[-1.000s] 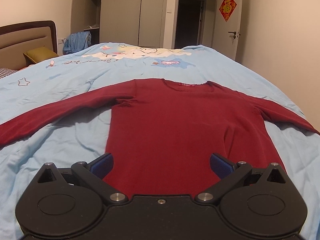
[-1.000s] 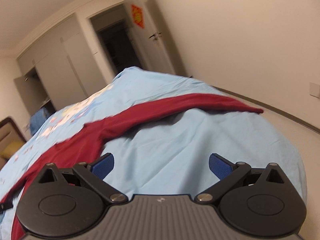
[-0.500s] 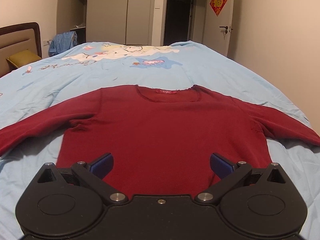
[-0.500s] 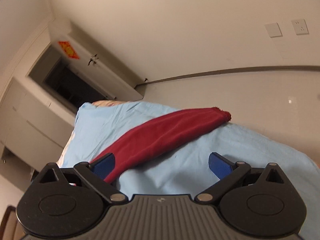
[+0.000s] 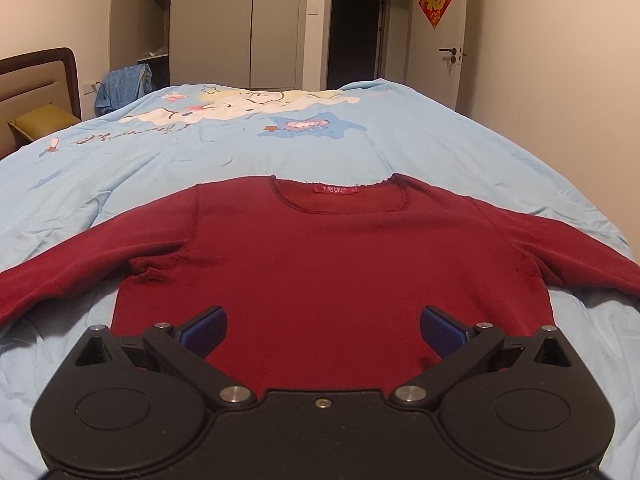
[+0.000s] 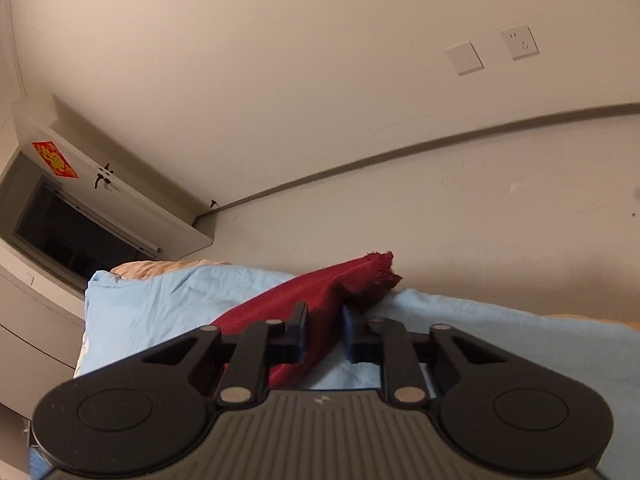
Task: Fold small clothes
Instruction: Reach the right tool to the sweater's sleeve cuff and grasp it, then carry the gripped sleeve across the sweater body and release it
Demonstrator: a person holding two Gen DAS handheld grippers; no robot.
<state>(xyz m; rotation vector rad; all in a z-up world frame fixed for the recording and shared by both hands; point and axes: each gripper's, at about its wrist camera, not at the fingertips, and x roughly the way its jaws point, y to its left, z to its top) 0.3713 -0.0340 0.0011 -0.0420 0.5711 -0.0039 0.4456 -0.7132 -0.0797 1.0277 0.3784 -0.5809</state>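
A dark red long-sleeved top (image 5: 328,264) lies flat on the light blue bedspread (image 5: 280,144), neckline away from me and both sleeves spread sideways. My left gripper (image 5: 323,330) hovers open over the lower body of the top, blue pads wide apart with nothing between them. In the right wrist view the top's sleeve (image 6: 320,292) runs to the bed's edge, its frayed cuff (image 6: 378,270) sticking out past my fingers. My right gripper (image 6: 325,334) has closed on that sleeve just behind the cuff.
A headboard (image 5: 40,80) and yellow pillow (image 5: 40,124) stand at the far left. Wardrobes (image 5: 208,24) and an open doorway (image 5: 356,36) lie beyond the bed. A bare wall (image 6: 320,80) and floor sit close off the bed's right edge.
My right gripper swung toward the sleeve end and shut on it near the cuff. My left gripper moved forward over the top and stayed open.
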